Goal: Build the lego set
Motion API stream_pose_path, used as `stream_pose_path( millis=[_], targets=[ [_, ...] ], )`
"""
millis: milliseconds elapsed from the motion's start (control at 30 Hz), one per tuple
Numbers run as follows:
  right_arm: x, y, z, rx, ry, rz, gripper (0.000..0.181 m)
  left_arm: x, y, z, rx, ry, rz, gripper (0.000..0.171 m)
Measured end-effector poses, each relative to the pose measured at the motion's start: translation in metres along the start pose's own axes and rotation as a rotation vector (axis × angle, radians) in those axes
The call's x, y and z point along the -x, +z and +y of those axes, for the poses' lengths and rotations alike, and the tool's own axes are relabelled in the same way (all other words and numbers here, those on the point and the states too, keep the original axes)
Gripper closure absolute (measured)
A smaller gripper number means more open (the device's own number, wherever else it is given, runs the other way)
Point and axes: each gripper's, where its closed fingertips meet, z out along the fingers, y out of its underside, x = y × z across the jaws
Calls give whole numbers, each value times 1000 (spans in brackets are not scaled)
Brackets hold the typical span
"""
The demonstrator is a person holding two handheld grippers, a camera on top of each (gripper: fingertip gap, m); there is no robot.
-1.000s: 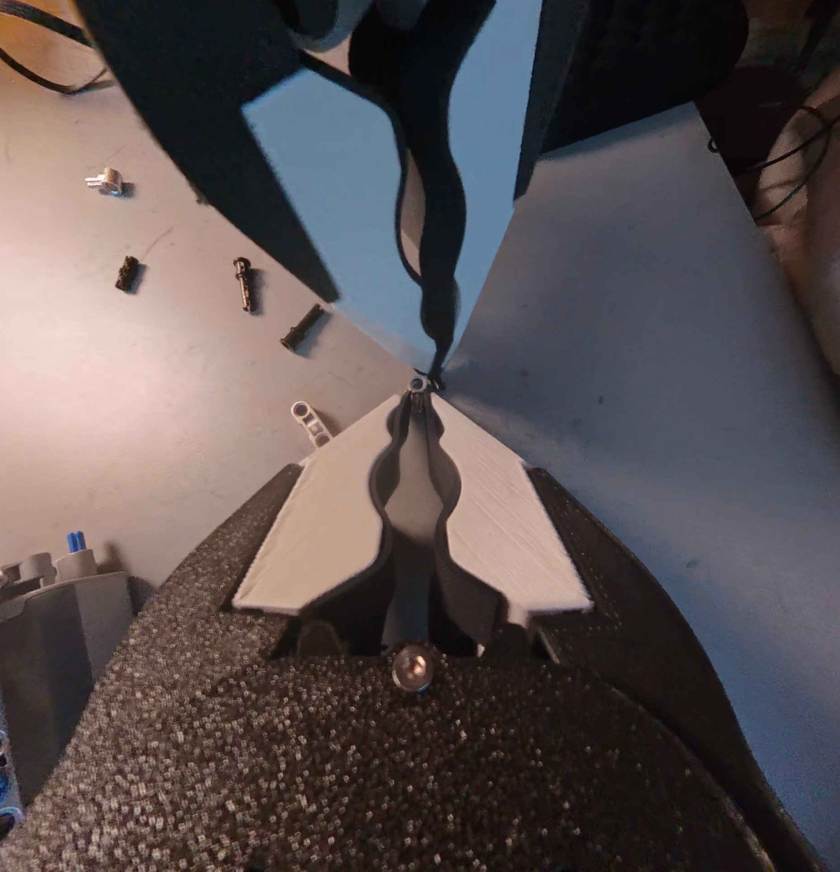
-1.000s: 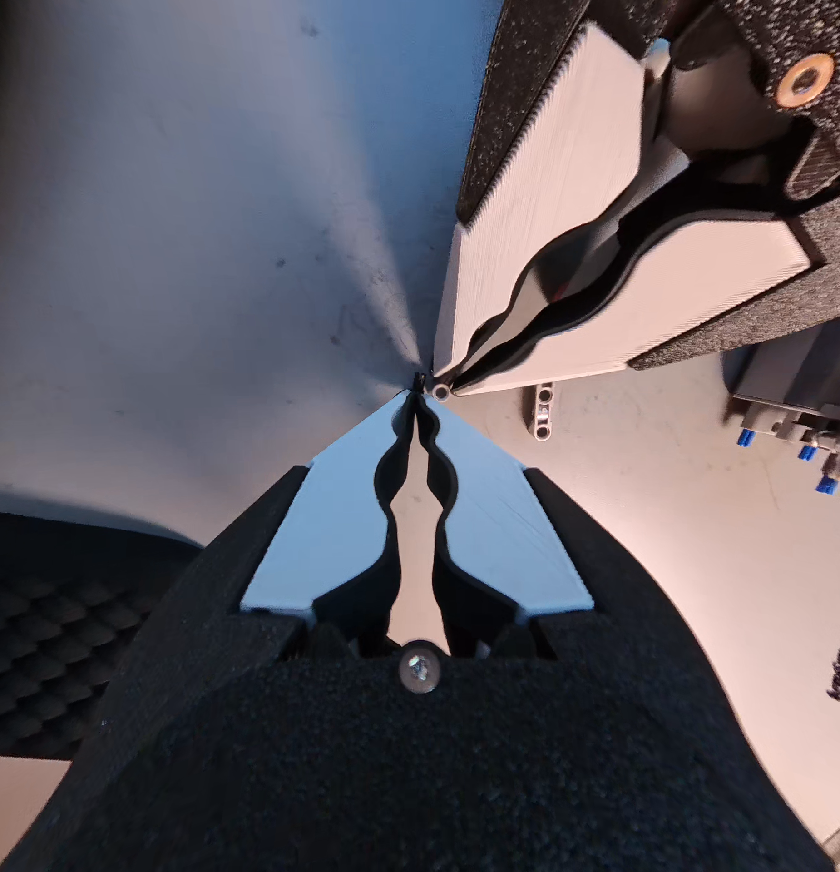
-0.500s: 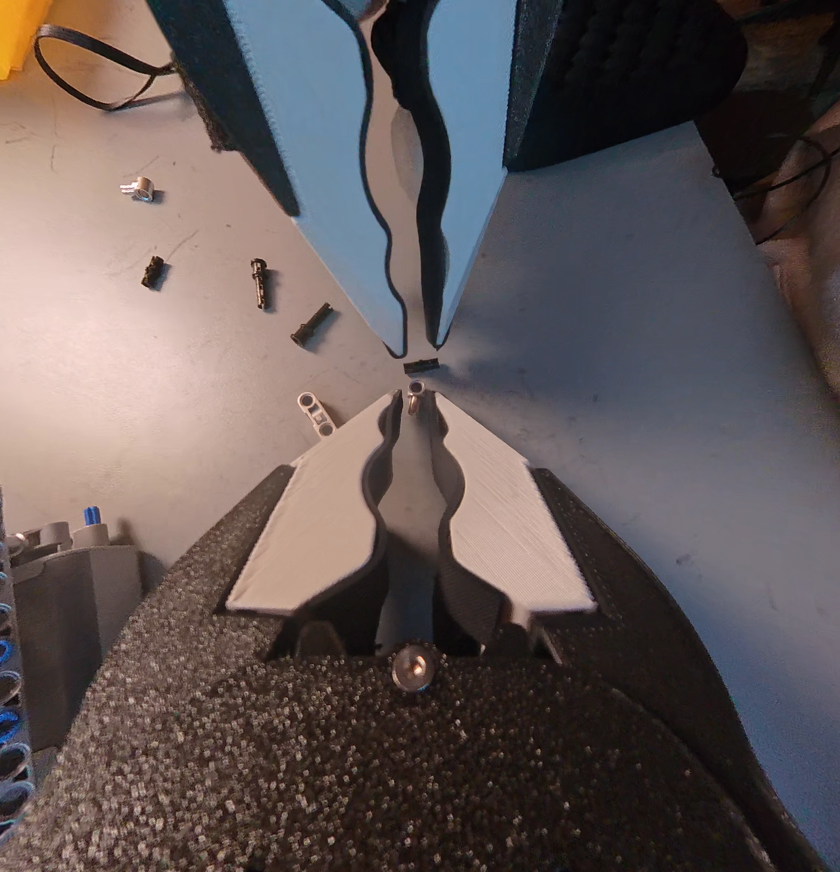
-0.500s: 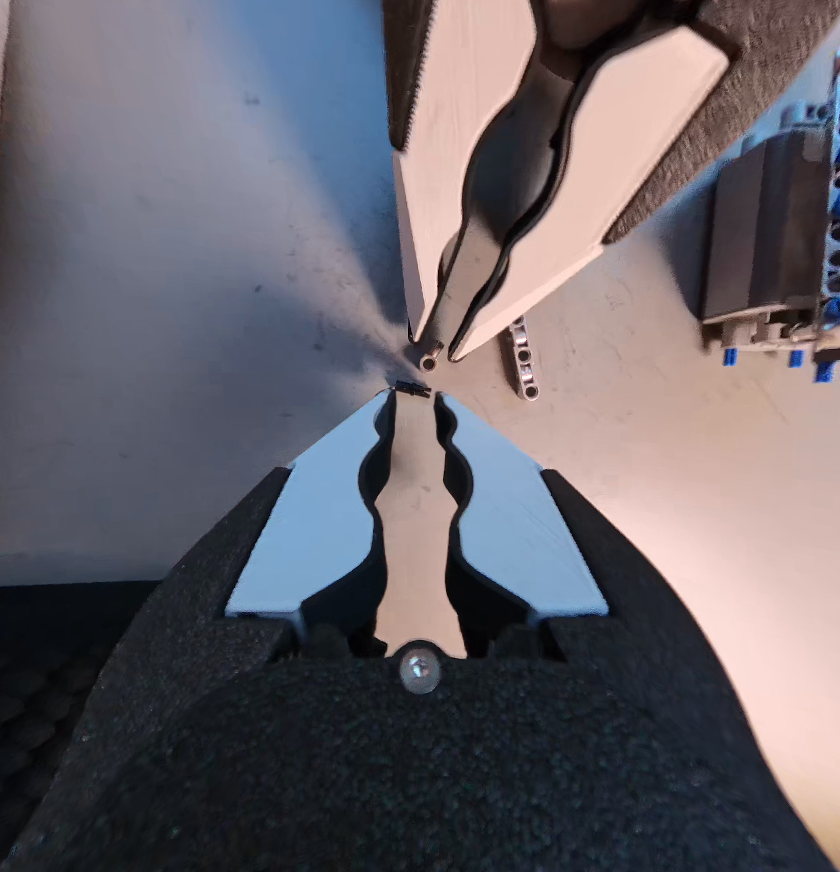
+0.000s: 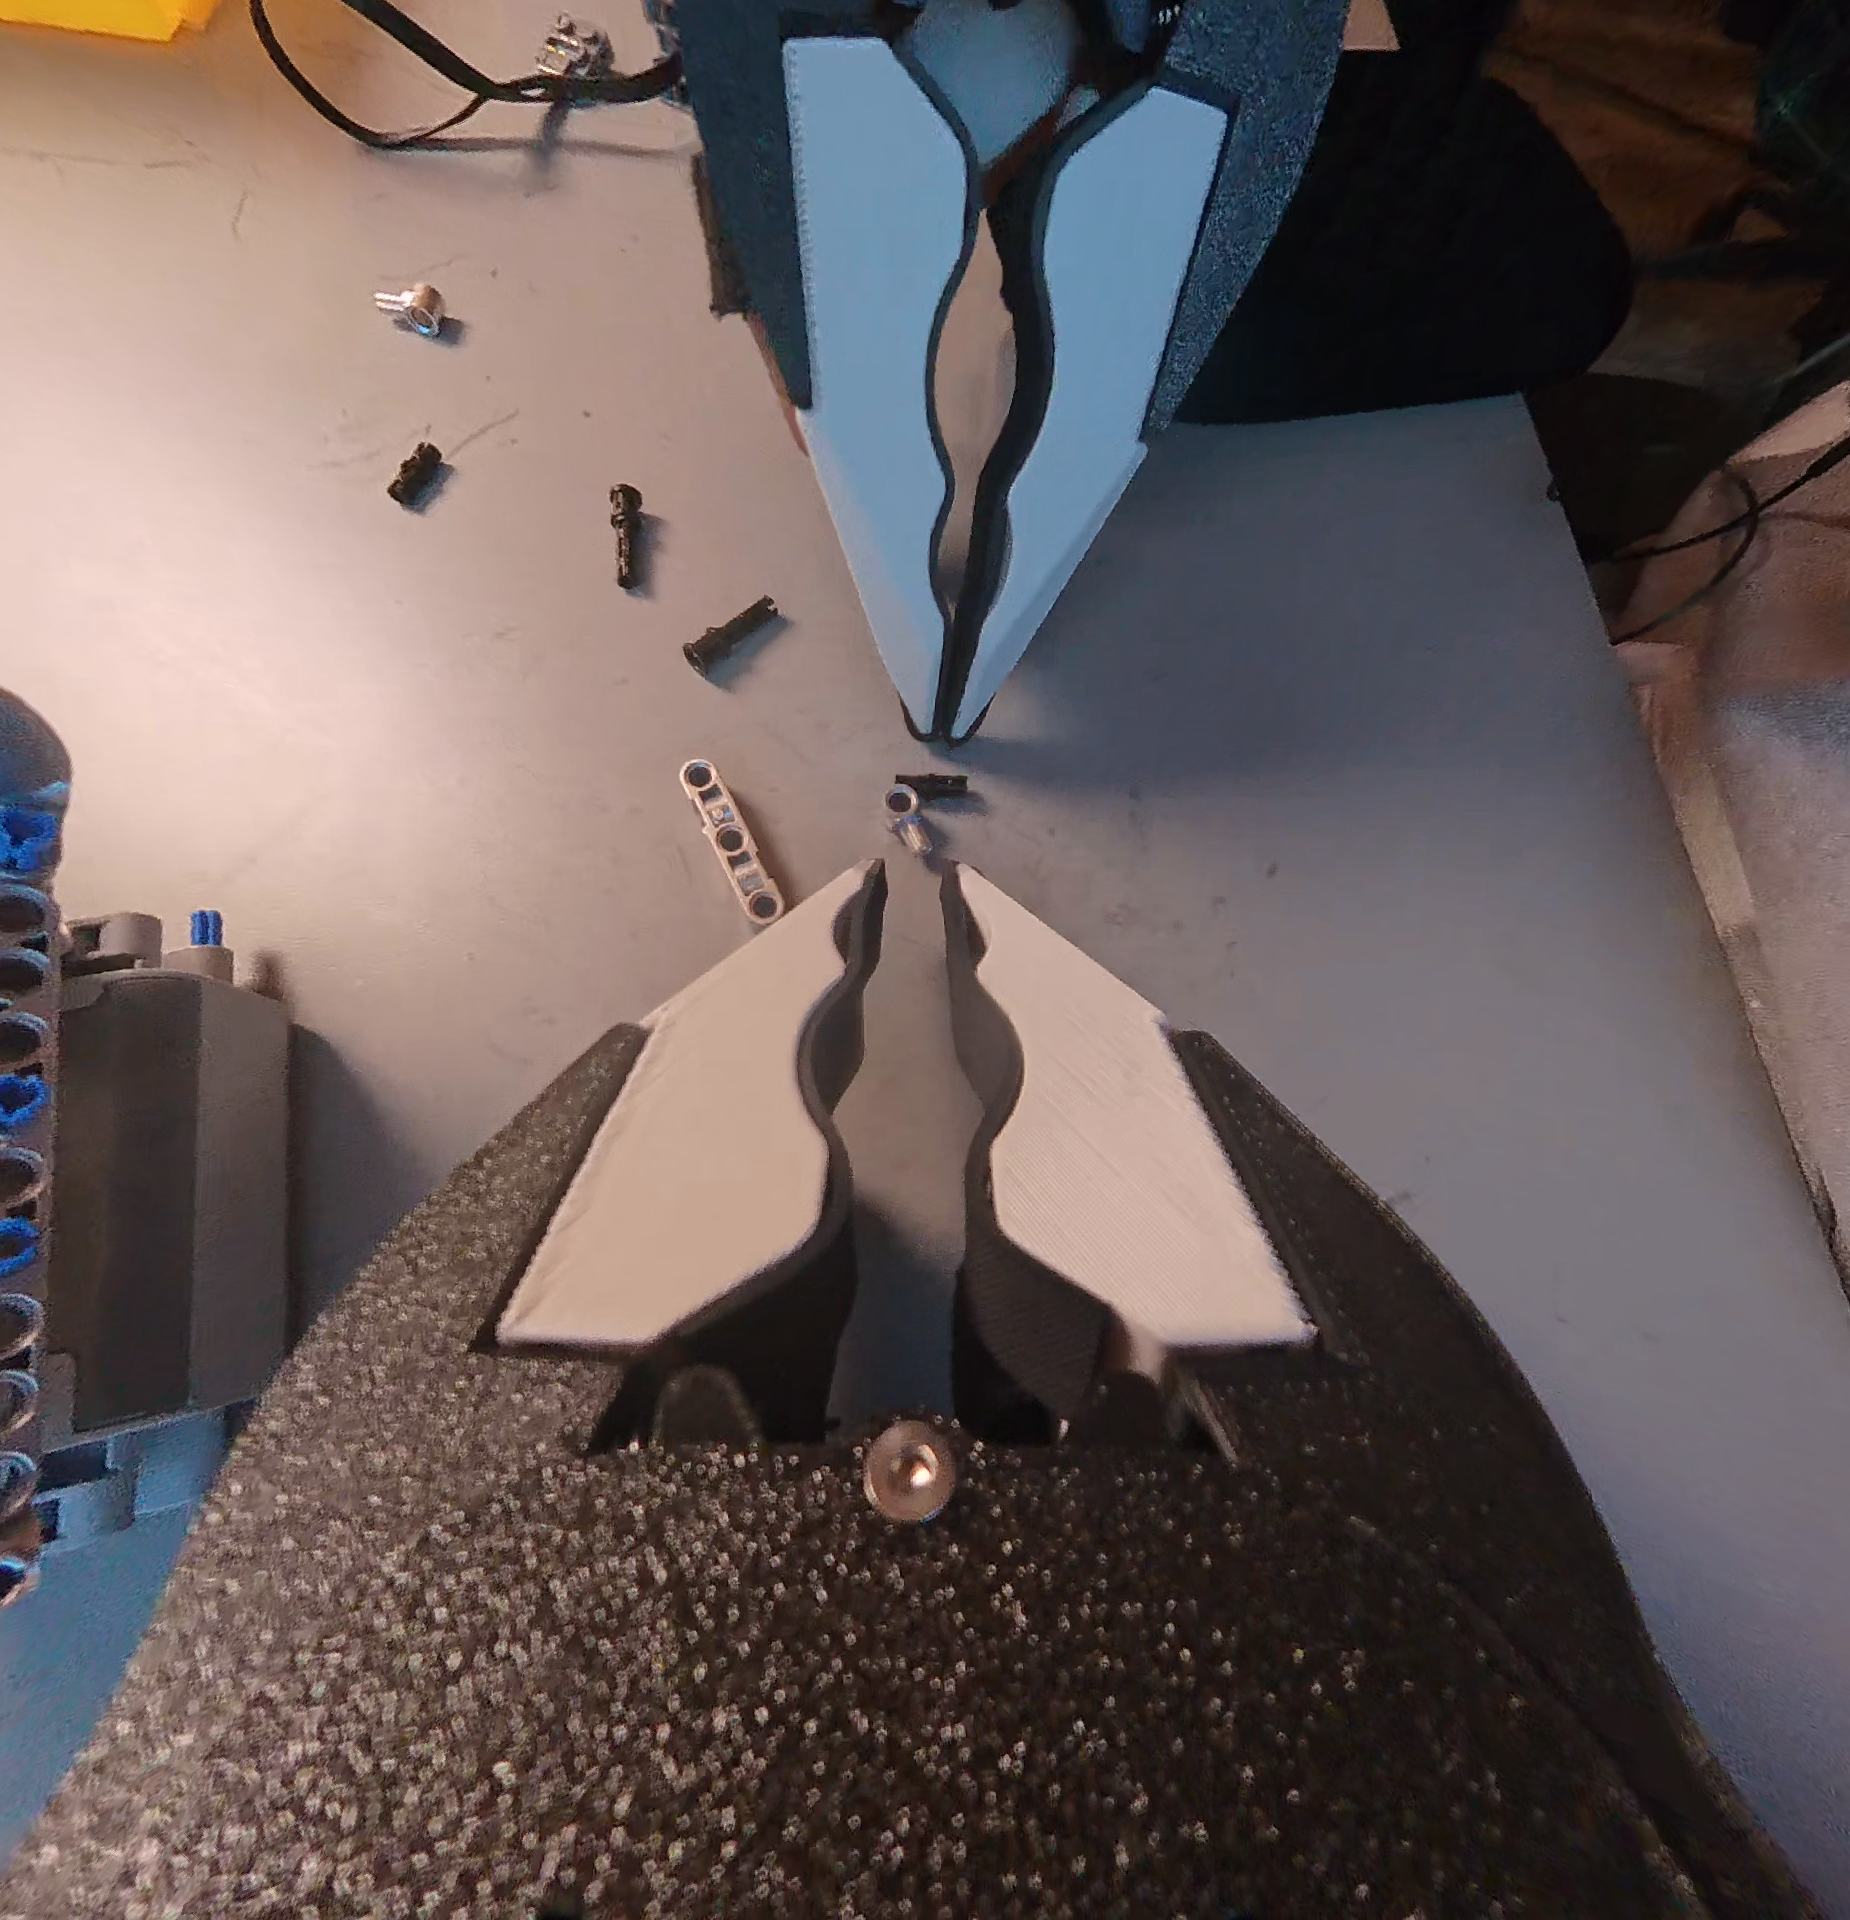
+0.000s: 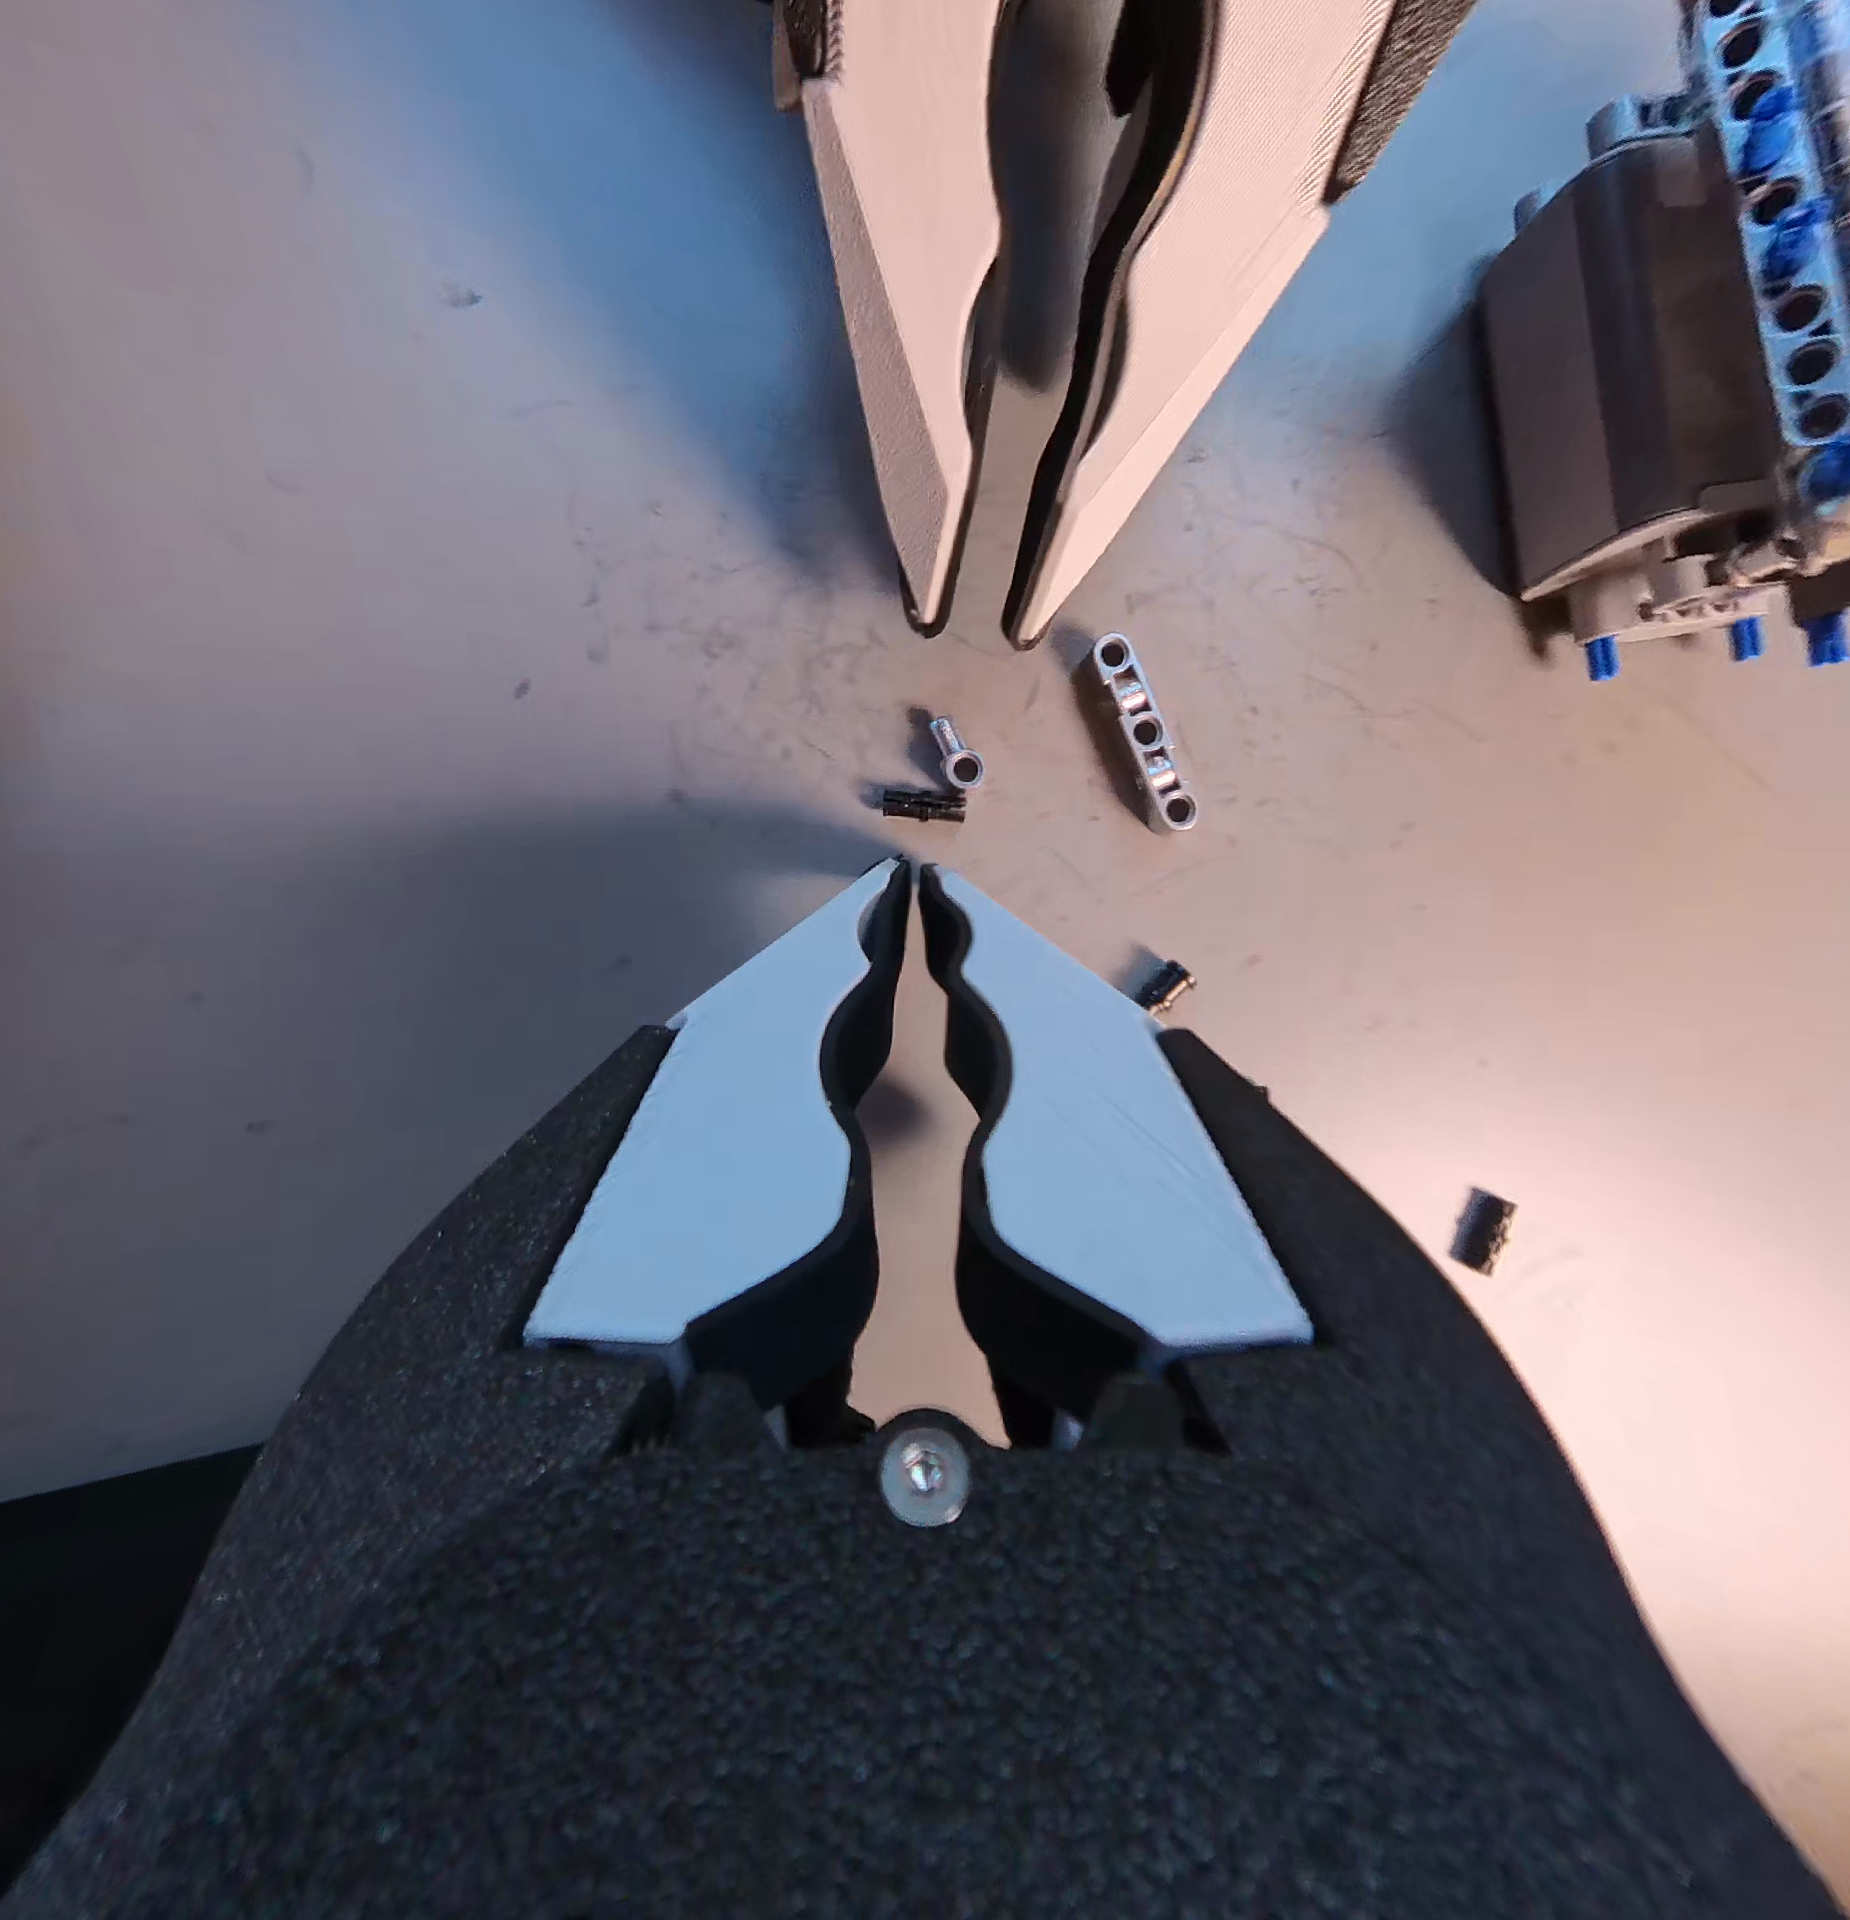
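Grey, scuffed table (image 5: 1316, 935) is carrying loose plastic building parts; no readable writing is showing on any of them.

Left gripper (image 5: 913, 868), of speckled black foam-like body with ribbed pale printed fingers edged in wavy black rubber, is hovering with its jaws slightly parted and empty. Just beyond its tips a small silver-grey sleeve (image 5: 906, 817) is lying, touching or nearly touching a short black pin (image 5: 933, 782).

Right gripper (image 6: 908, 864), of the same make, is pointing at that pair from the opposite side, its jaws almost together and gripping nothing.

Beside them a pale grey beam with holes (image 6: 1145, 731) is lying flat. Three more black pins (image 5: 736, 630) are lying scattered farther off. A dark grey motor block with blue pegs (image 6: 1669, 374) is sitting at the edge.
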Motion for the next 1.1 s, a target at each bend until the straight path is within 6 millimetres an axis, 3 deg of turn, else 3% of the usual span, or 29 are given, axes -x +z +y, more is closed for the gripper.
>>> stream_pose_path(
  millis=[200, 333, 767, 900, 1100],
  targets=[
    [-2, 3, -11, -54, 63, -24, 158, -1, 3, 5, 35, -6, 3, 163],
    [-1, 11, -13, -40, 69, -15, 163, -4, 2, 6, 42, -3, -12, 163],
    [2, 2, -10, -109, 114, 90, 166, -4, -1, 3, 3, -52, -16, 163],
    [-3, -25, -48, -321, -1, 217, 166, -11, -10, -22, -159, -205, 98, 162],
    [-12, -76, -93, -514, -224, 508, 166, -14, -67, -77, -591, -521, 464, 157]
  ],
)
